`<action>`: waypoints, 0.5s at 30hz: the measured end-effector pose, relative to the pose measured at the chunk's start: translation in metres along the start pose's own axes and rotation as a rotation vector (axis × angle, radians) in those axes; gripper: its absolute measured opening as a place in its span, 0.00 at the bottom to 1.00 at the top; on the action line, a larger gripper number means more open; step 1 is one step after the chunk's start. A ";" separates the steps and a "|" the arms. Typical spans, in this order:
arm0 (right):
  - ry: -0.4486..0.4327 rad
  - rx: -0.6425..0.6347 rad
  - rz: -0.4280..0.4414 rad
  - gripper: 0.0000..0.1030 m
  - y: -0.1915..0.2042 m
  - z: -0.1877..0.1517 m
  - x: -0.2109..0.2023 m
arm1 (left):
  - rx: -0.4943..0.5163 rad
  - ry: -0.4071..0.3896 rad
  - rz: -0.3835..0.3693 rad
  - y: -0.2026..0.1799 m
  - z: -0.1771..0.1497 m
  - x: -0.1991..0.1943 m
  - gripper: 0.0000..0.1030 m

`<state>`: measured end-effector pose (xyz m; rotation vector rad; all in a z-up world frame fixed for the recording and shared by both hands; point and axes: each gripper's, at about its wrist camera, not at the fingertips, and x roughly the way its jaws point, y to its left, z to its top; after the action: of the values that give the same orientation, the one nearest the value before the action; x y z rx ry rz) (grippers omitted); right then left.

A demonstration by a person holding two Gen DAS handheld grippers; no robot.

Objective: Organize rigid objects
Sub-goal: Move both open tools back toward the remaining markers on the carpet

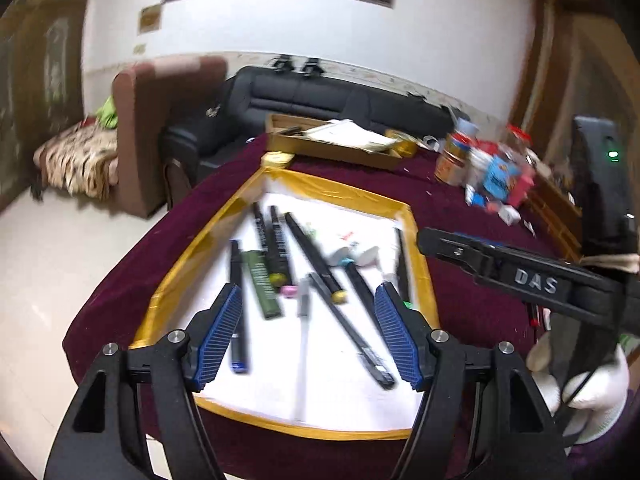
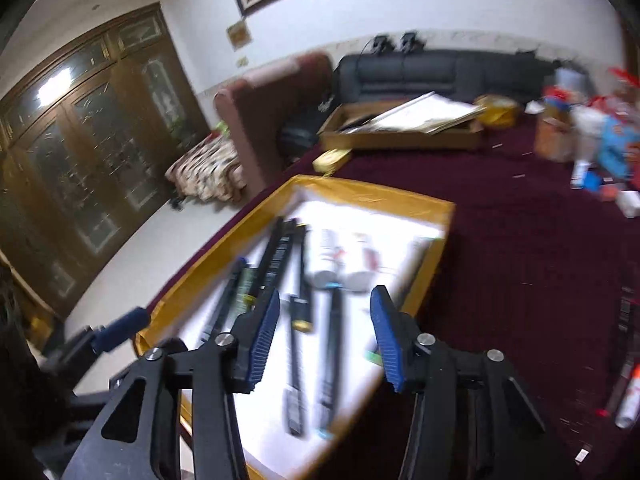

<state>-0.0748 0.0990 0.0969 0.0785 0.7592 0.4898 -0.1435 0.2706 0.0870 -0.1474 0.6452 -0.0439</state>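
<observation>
**user1:** Over the white sheet point(image 1: 348, 236) with the gold tape border, both grippers hover empty. Left gripper point(image 1: 308, 332) has its fingers spread wide, nothing between them.

**user2:** Right gripper point(image 2: 324, 332) is parted too, holding nothing. Pens point(image 1: 316, 264) lie scattered on the sheet, on the maroon tablecloth point(image 2: 500, 240).

left gripper point(image 1: 308, 336): jaws apart, nothing between, tilted down | right gripper point(image 2: 324, 336): jaws apart, empty, white-gloved hand point(image 1: 580, 380) holding it
</observation>
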 end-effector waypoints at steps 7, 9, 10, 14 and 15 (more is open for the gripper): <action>-0.138 0.001 -0.194 0.63 -0.045 -0.032 -0.055 | 0.185 0.033 0.015 -0.071 -0.010 0.001 0.67; -0.167 0.002 -0.240 0.65 -0.054 -0.037 -0.066 | 0.231 0.046 0.010 -0.092 -0.014 0.002 0.67; -0.180 0.009 -0.259 0.67 -0.060 -0.040 -0.072 | 0.243 0.049 0.006 -0.098 -0.015 0.001 0.67; -0.229 0.049 -0.312 0.74 -0.082 -0.045 -0.094 | 0.296 0.056 0.004 -0.124 -0.019 0.001 0.67; -0.245 0.056 -0.330 0.75 -0.088 -0.047 -0.100 | 0.308 0.057 0.004 -0.130 -0.019 0.001 0.67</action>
<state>-0.1335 -0.0294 0.1061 0.0620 0.5318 0.1414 -0.1541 0.1397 0.0910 0.1526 0.6881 -0.1432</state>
